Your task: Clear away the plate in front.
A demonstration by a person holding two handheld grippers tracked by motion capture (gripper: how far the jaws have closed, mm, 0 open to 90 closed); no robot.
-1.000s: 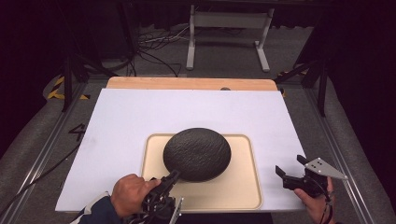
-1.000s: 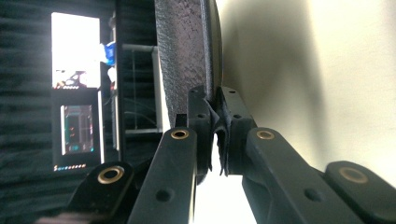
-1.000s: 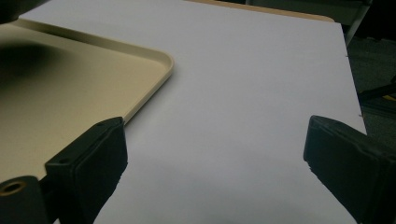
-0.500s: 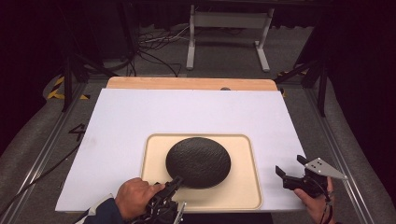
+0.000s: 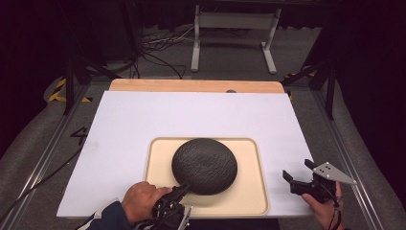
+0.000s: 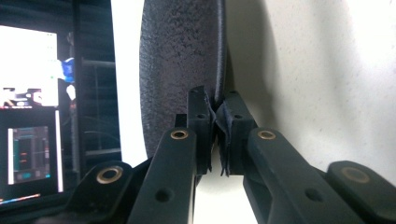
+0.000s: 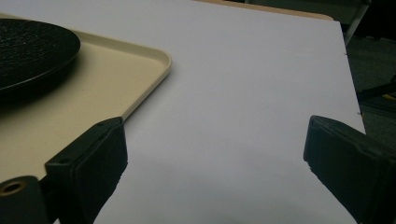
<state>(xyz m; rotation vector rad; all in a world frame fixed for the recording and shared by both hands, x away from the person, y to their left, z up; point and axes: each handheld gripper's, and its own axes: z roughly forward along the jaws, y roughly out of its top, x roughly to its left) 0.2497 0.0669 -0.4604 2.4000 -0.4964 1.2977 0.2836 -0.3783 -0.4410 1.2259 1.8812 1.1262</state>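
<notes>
At the near left edge of the desk (image 5: 119,124), which is covered by a white sheet, the person's left hand (image 5: 140,201), emerging from a dark blue sleeve (image 5: 106,219), carries the left hand-held gripper (image 5: 184,188) angled forward and to the right, its tips meeting the near rim of the black, round, rough-textured plate (image 5: 205,165). In the left gripper view the jaws are pressed together on that rim, the plate (image 6: 180,65) appearing edge-on between the pads because the hand is rolled sideways, with the tray's pale floor to its right. The plate sits on the cream rectangular plastic tray (image 5: 249,191) with rounded corners, placed at the near middle of the desk; the plate lies slightly left of the tray's centre. Farther right, just off the tray's right edge, the right hand (image 5: 325,211) holds the right hand-held gripper (image 5: 298,175) low over the white sheet, pointing left towards the tray. Its jaws stand wide apart with nothing between them; in the right gripper view they frame bare white sheet, with the tray's corner (image 7: 154,60) and the plate (image 7: 32,46) at upper left.
</notes>
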